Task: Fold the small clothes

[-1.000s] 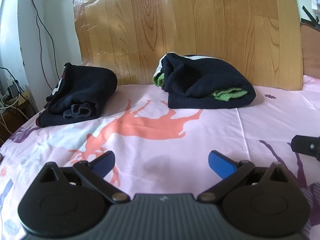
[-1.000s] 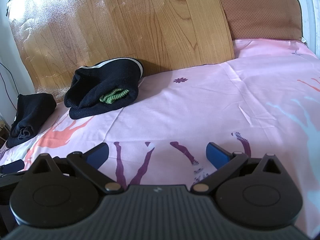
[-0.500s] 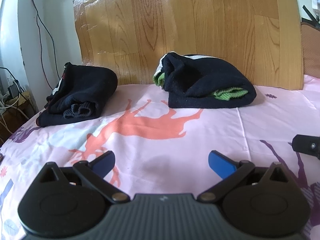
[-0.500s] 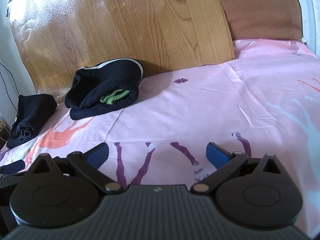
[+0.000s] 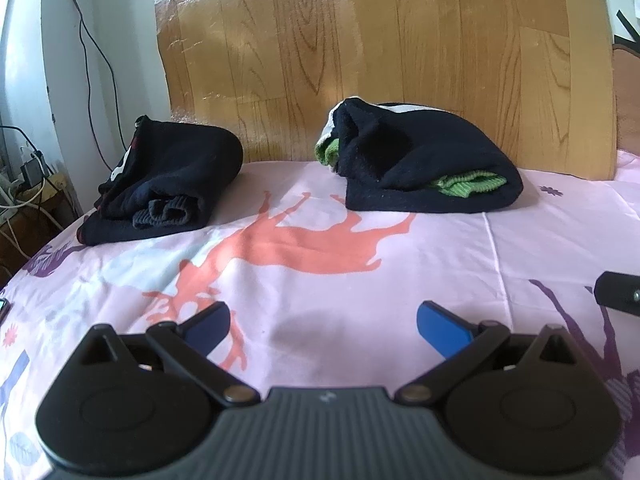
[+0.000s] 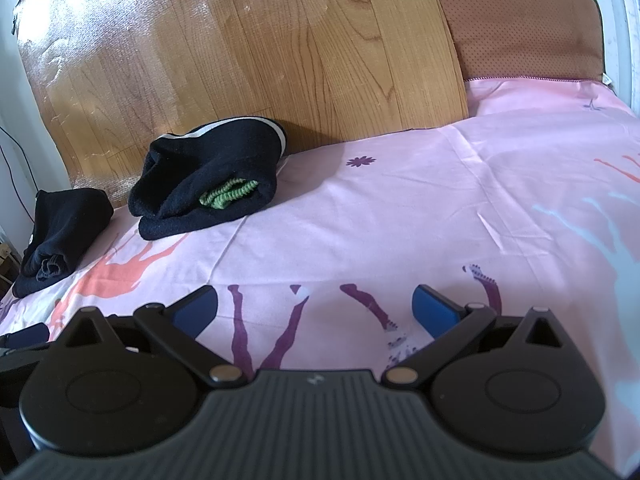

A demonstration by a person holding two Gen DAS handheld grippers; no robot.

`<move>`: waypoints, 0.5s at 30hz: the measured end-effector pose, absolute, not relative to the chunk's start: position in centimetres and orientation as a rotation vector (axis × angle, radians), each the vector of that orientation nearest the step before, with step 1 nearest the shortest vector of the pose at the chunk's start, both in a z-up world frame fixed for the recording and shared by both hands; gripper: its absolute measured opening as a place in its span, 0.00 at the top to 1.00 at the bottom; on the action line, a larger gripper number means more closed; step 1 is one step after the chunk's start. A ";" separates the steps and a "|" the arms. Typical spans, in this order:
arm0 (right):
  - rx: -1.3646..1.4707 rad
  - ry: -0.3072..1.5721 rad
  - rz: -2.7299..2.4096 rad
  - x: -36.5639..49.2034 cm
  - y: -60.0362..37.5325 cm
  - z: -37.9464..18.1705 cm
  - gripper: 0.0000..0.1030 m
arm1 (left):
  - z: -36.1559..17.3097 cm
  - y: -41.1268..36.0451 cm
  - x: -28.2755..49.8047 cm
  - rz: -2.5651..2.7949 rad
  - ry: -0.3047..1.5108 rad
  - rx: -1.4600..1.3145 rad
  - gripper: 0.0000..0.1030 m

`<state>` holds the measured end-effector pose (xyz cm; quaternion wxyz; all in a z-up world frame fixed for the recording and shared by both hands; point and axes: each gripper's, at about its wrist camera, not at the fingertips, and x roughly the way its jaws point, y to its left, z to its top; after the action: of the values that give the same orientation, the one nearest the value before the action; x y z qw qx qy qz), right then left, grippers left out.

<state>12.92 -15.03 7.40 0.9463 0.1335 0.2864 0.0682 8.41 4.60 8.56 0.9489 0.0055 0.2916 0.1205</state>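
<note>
Two folded dark garments lie on the pink bed sheet against the wooden board. The left one is black with grey ribbed cuffs showing. The right one is black with green ribbing and a white stripe. Both also show in the right wrist view, the green-trimmed one and the other one at the far left. My left gripper is open and empty, low over the sheet in front of the garments. My right gripper is open and empty, to the right of the left one.
A wooden board stands behind the garments. A brown padded headboard is at the back right. Cables and a plug hang past the bed's left edge. Part of the right gripper shows at the right edge of the left wrist view.
The right wrist view has shifted very slightly, so the garments sit a touch further right. The left gripper has not moved.
</note>
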 end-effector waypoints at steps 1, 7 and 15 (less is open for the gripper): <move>0.272 0.583 0.139 12.9 -15.0 7.4 0.00 | 8.6 4.6 8.4 0.246 0.594 0.011 0.00; 0.272 0.583 0.139 12.9 -15.0 7.4 0.00 | 8.5 4.6 8.4 0.248 0.597 0.011 0.00; 0.272 0.583 0.138 12.9 -15.0 7.4 0.00 | 8.5 4.6 8.5 0.247 0.597 0.011 0.00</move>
<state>12.91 -15.02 7.40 0.9464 0.1335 0.2861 0.0676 8.48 4.63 8.51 0.9483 0.0053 0.2934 0.1213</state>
